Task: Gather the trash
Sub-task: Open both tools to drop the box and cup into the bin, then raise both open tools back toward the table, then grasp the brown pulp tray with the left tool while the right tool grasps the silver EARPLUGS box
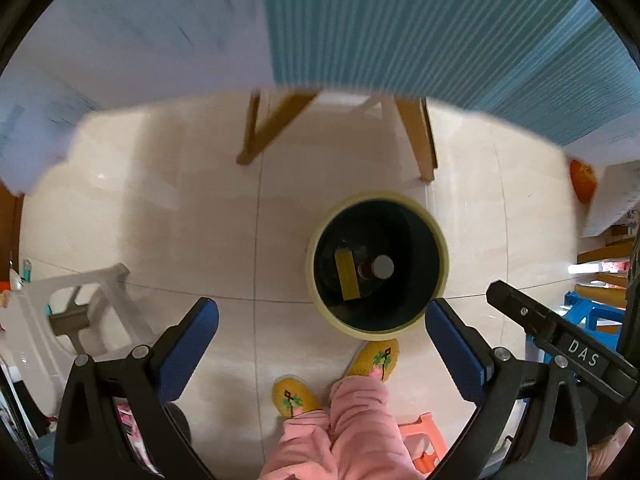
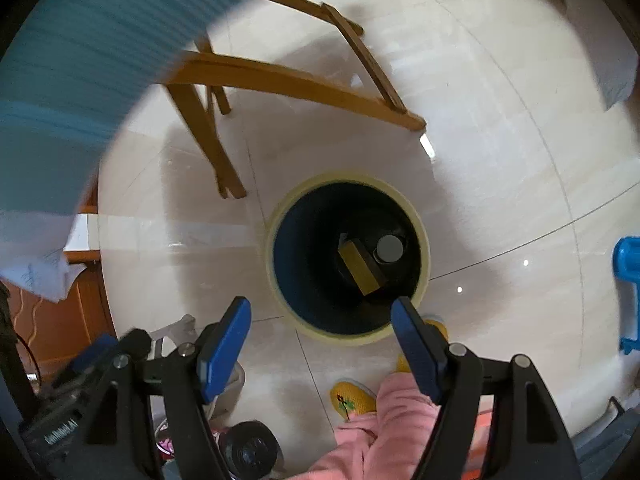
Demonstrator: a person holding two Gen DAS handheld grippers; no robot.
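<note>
A round trash bin with a pale yellow rim (image 1: 442, 256) and dark inside stands on the tiled floor. It also shows in the right wrist view (image 2: 426, 256). In it lie a yellow box (image 1: 347, 276) (image 2: 362, 270) and a can with a grey round top (image 1: 382, 267) (image 2: 390, 249). My left gripper (image 1: 322, 340) is open and empty, above and in front of the bin. My right gripper (image 2: 322, 340) is open and empty, held high over the bin's near rim.
A table with a teal and white cloth (image 1: 400, 24) and wooden legs (image 1: 420, 140) stands behind the bin. A white plastic stool (image 1: 80, 312) is at left, a blue stool (image 2: 628, 292) at right. The person's yellow slippers (image 1: 376, 360) and pink trousers (image 1: 352, 432) are just before the bin.
</note>
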